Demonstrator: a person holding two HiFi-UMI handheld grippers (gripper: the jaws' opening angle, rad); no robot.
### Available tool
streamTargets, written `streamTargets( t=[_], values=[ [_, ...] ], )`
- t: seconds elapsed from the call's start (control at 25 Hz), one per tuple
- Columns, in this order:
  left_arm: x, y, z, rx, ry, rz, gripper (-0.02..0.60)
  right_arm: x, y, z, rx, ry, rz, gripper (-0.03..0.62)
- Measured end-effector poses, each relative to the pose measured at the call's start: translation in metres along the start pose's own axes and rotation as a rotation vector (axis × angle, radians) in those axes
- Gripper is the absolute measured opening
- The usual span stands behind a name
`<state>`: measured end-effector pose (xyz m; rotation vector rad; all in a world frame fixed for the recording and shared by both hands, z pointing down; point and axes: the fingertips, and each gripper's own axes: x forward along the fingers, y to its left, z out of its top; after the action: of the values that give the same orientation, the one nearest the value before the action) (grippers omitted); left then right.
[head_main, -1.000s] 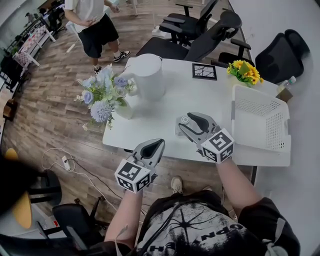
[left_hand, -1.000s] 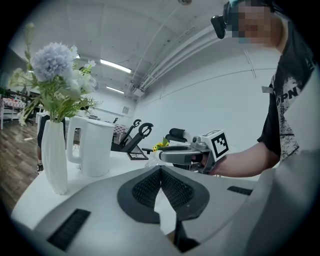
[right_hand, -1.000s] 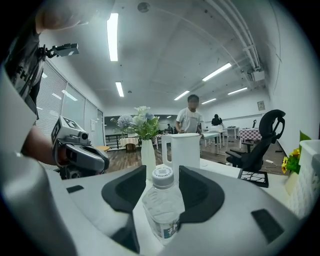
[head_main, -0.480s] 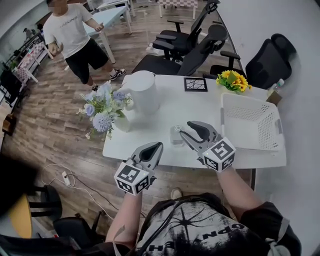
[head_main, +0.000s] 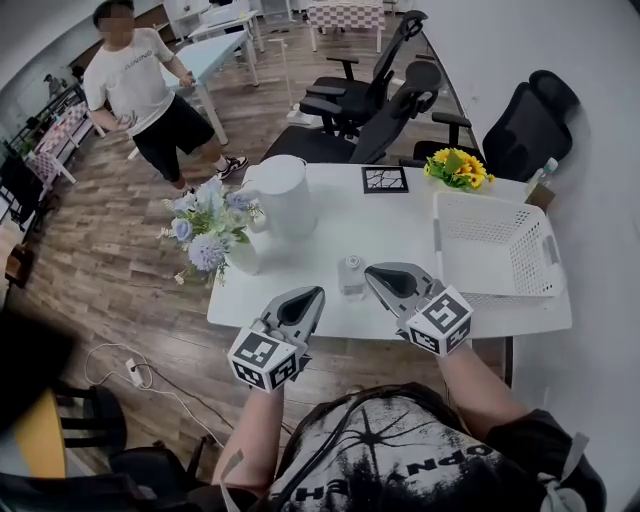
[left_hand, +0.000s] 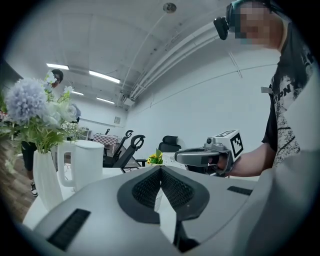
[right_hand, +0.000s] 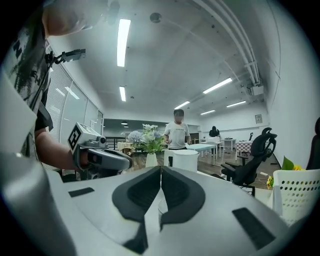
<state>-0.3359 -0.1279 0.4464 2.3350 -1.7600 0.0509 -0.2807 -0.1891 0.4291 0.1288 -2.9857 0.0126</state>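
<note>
1. Jaws first: both pairs are pressed together with nothing between them. The left gripper (left_hand: 160, 168) and the right gripper (right_hand: 161, 168) each show their pads meeting tip to tip.
2. The water bottle (head_main: 351, 276) stands upright on the white table (head_main: 400, 225), near the front edge. It's just beside the right gripper's tip, and I can't tell whether they touch. The left gripper hovers at the table's front edge, further from the bottle.
3. My guess on the layout: the bottle sits up front because that's the easy-reach spot. The bulkier stuff is pushed to the ends, with the white jug (head_main: 285, 195) and vase of flowers (head_main: 215, 225) on the left and the basket (head_main: 545, 250) on the right, open side up.
4. Writing-wise there's not much. The bottle label is too small to read. The cubes (head_main: 442, 322) only carry black-and-white square markers, and the black tile (head_main: 385, 180) has a line pattern but no words. The wearer's shirt (head_main: 400, 470) shows "OPN", upside down from the head view.
</note>
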Motion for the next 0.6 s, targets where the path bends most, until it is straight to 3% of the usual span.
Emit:
streamTargets(
  t=[0.6],
  values=[
    [-0.0059, 0.0005, 0.0031, 0.014, -0.012, 0.006, 0.011, 0.0002, 0.0104, -0.0065, -0.021, 0.030, 0.002, 0.023]
  ],
)
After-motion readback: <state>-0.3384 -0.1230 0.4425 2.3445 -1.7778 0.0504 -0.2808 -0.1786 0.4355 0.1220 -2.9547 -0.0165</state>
